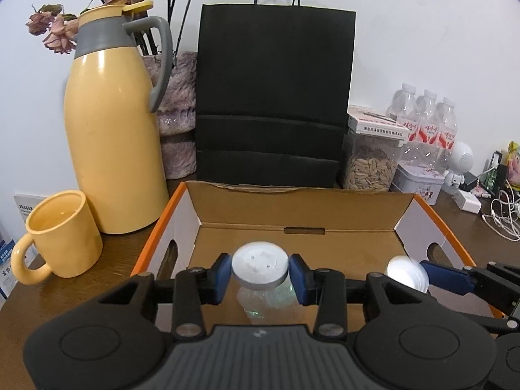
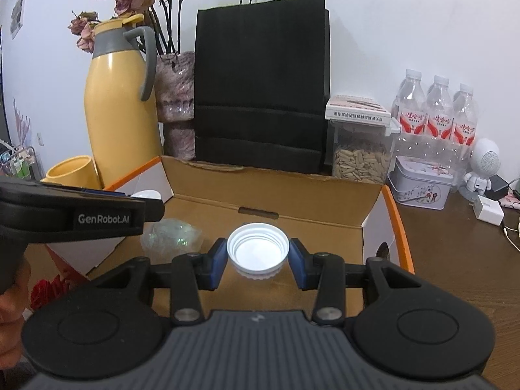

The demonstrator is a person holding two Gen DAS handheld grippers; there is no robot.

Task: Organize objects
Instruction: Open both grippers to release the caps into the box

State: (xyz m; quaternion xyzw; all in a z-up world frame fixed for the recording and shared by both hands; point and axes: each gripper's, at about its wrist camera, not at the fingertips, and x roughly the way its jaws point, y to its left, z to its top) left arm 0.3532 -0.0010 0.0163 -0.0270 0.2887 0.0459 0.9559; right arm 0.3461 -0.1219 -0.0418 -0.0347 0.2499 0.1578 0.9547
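Observation:
An open cardboard box [image 1: 292,208] with orange edges sits before me; it also shows in the right wrist view [image 2: 276,191]. My left gripper [image 1: 260,271] is shut on the white lid of a clear plastic jar [image 1: 260,265] and holds it over the box; the jar's clear body [image 2: 170,235] shows in the right wrist view. My right gripper [image 2: 258,255] is shut on a white screw cap [image 2: 258,248], its open side up, above the box floor. The cap [image 1: 406,273] shows at the right in the left wrist view.
A yellow thermos jug [image 1: 113,123] and yellow mug [image 1: 61,234] stand left of the box. A black paper bag [image 1: 273,97] stands behind it, with a vase of dried roses [image 1: 178,113]. A seed jar [image 2: 360,156], water bottles [image 2: 435,113], a tin [image 2: 419,182] and cables lie at right.

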